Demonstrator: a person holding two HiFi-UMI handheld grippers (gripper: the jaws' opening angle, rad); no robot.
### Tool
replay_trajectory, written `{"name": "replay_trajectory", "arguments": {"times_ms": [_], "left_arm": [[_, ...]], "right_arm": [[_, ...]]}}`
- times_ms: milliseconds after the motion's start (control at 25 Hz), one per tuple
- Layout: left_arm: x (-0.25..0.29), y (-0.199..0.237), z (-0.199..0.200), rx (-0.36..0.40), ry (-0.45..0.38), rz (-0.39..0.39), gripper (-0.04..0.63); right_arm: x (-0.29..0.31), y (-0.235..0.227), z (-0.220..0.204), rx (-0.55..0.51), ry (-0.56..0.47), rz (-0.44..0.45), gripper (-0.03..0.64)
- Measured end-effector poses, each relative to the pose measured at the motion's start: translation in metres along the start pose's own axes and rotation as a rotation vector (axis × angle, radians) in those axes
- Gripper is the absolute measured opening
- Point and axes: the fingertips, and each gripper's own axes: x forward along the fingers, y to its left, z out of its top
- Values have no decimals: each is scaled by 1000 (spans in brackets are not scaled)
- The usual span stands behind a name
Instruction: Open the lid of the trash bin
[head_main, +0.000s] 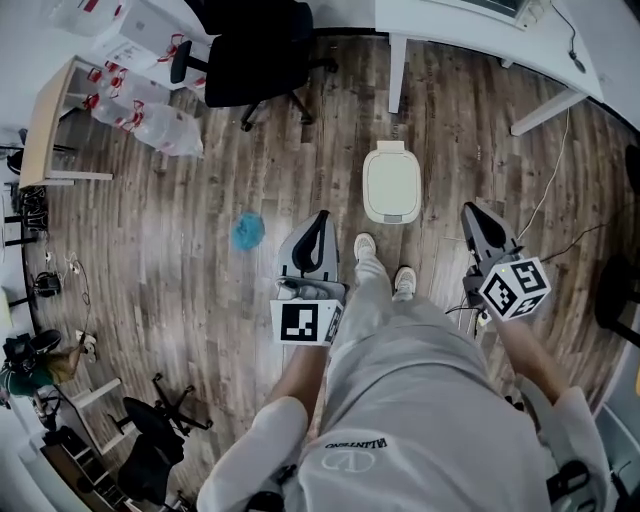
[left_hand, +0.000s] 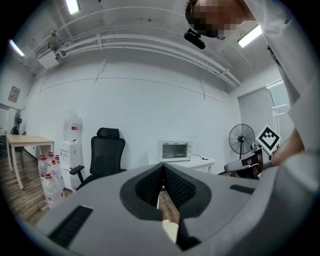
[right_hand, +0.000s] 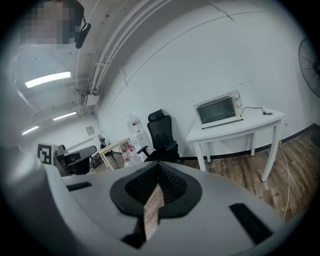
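"valentino" + v logo, upside down, on person's grey top (head_main: 420, 390).

The person wears a white long-sleeved top (head_main: 420, 400) with small black lettering on the front, light grey trousers (head_main: 372, 292) and white sneakers (head_main: 365, 245). The left gripper (head_main: 321, 218) and the right gripper (head_main: 472, 210) are of grey plastic with black ribbed pads. Each one carries a white cube with black square markers (head_main: 306, 322).

Head view steeply down, gripper views level, sharing office chair (left_hand: 106, 155)
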Motion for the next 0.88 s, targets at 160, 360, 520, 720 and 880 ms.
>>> {"name": "replay_trajectory", "arguments": {"times_ms": [160,360,520,720,880], "left_arm": [[37,17,-40,-20,70,-52,2],[78,27,-99,-81,141,-141,2],[103,28,-150,-139,236,-168,2],[132,19,-207,-158,328,-185,2],[155,-2,-262,-157,400,-208,2]], "right_arm": [[43,-1,-21,3,61,-22,15],[91,0,-57,9,150,-60,16],[127,-5,-92,11,226,-70,16],[163,-22,-141,57,322,-77,16],[184,-45,-189,102,381,-75,16]]}}
